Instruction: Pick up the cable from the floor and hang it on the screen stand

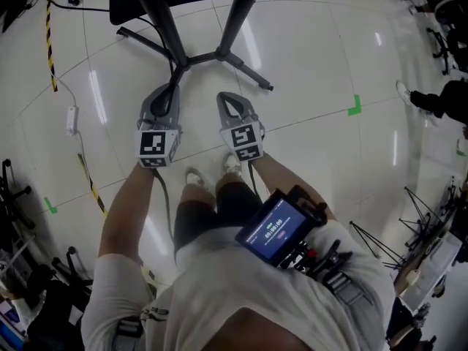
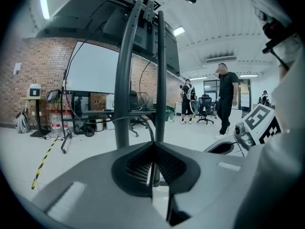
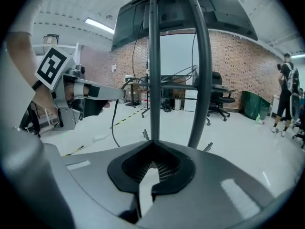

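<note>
The screen stand rises at the top of the head view, with two dark posts and splayed floor legs. A thin black cable leads from its base to my left gripper, which is shut on it. In the left gripper view the cable arcs into the closed left gripper, with the stand's posts right behind. From the right gripper view the cable droops below the left gripper. My right gripper is shut and holds nothing, beside the left one and facing the posts.
A white adapter and a yellow-black striped line lie on the floor at left. A green tape mark is on the tiles at right. Folded tripods stand far right. People and office chairs are in the background.
</note>
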Available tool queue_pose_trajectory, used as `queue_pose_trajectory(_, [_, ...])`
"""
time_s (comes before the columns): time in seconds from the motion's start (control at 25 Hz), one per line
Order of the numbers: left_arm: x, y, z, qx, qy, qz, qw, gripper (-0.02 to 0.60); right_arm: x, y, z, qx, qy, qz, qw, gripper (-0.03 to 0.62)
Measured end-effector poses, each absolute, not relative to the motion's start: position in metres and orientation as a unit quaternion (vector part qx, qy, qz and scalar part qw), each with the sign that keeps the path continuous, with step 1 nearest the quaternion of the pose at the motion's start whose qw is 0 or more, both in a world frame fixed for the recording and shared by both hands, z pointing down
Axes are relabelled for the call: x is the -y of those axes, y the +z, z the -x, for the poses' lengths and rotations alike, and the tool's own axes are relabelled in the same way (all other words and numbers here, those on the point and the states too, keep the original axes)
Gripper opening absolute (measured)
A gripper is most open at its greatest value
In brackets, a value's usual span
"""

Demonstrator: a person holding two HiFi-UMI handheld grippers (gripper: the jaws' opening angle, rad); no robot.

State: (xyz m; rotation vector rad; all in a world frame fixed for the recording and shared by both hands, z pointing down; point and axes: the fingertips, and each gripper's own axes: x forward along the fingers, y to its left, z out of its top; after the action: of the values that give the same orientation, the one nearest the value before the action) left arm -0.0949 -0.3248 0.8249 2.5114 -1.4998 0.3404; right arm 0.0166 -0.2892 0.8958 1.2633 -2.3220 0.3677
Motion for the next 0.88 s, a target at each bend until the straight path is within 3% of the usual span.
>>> queue_pose_trajectory(0.4, [0.315,0.635,0.080,0.496,0.099,-0.859,0.078,0.014,0.286,0.703,-0.024,0.851,0.100,-0.473,0.205,0.015])
queue_pose_trajectory(0.88, [0.281,0.394,0.064,0.443,0.057,-0.895,-0.022,0.014,0.296,0.445,-0.026,0.853,-0.018,-0.508,0.118,0.015])
